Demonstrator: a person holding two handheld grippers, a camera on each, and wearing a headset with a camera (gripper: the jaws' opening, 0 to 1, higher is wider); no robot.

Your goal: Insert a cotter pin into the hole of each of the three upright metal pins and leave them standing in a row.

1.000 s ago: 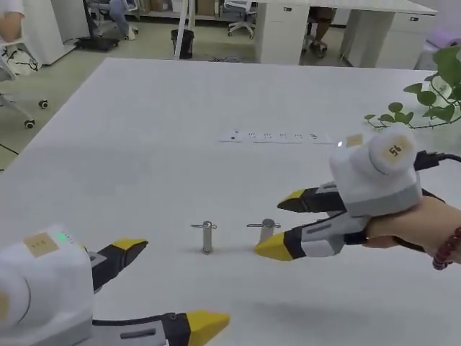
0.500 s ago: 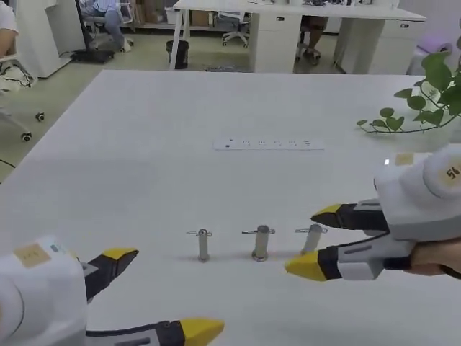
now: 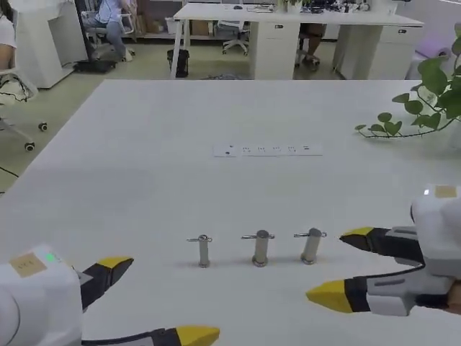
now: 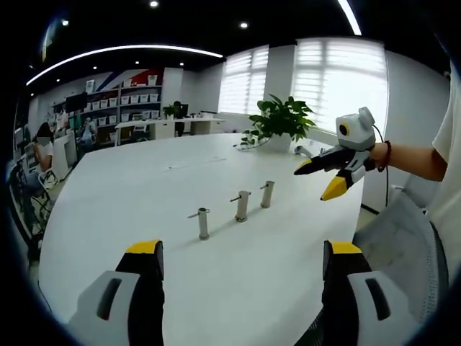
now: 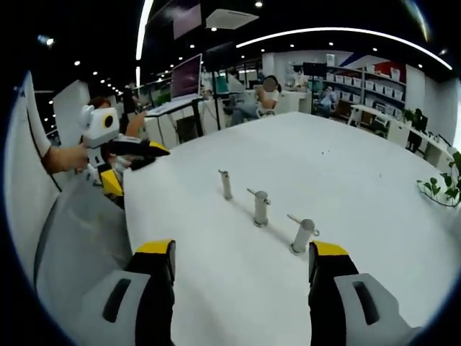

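Three metal pins (image 3: 260,249) stand in a row on the bench (image 3: 216,187), cotter pins (image 3: 248,236) in; left hand-held gripper (image 3: 158,299) and right hand-held gripper (image 3: 338,264) gape wide, empty.

Three upright metal pins (image 3: 260,249) in a row on the white desk (image 3: 180,166), a cotter pin (image 3: 310,234) through each top

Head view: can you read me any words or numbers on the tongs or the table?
No text is readable.
Tan sticker on the left tongs: too blurred to read.
Tan sticker on the right tongs: too blurred to read.
White strip on the table: tiny marks, too small to read.
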